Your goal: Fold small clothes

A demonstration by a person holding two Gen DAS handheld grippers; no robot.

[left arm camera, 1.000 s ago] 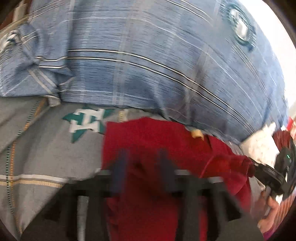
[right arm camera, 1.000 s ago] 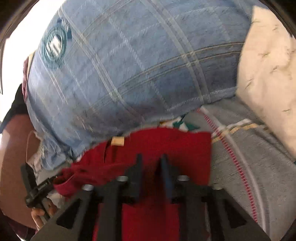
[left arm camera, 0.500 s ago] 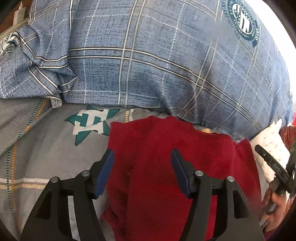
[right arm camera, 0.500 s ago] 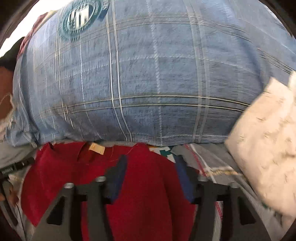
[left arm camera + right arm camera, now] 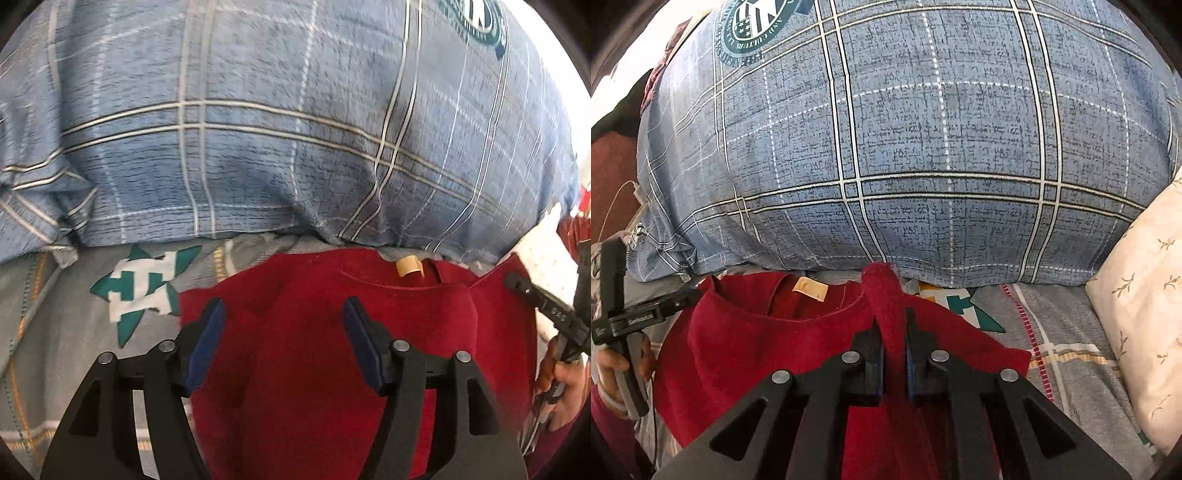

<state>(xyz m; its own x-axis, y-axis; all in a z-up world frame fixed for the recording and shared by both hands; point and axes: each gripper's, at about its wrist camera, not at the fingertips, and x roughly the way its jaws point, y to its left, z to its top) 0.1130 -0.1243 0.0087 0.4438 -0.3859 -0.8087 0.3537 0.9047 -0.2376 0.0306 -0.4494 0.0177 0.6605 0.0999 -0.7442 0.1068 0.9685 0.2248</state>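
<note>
One red garment [image 5: 746, 354]: right hand-held gripper [image 5: 894, 325] pinches it, left hand-held gripper [image 5: 282, 314] spread wide

One red garment [image 5: 746, 354], one blue plaid pillow [image 5: 923, 147], one cream pillow [image 5: 1145, 295].

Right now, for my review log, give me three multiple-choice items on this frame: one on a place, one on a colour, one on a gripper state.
1. Where does the tan neck label of the red garment lie?
A. At the collar, near the blue plaid pillow
B. On the cream floral pillow
C. On the star print

2. What colour is the star print on the grey sheet?
A. Orange
B. Teal and white
C. Black

3. How does the right gripper stand?
A. Open above the sheet
B. Shut on nothing
C. Shut on a fold of the garment

Answers: 1 A, the label sits inside the neckline just below the pillow; 2 B, left wrist view shows it; 3 C, red cloth is pinched between its fingers, while the left gripper is open.
</note>
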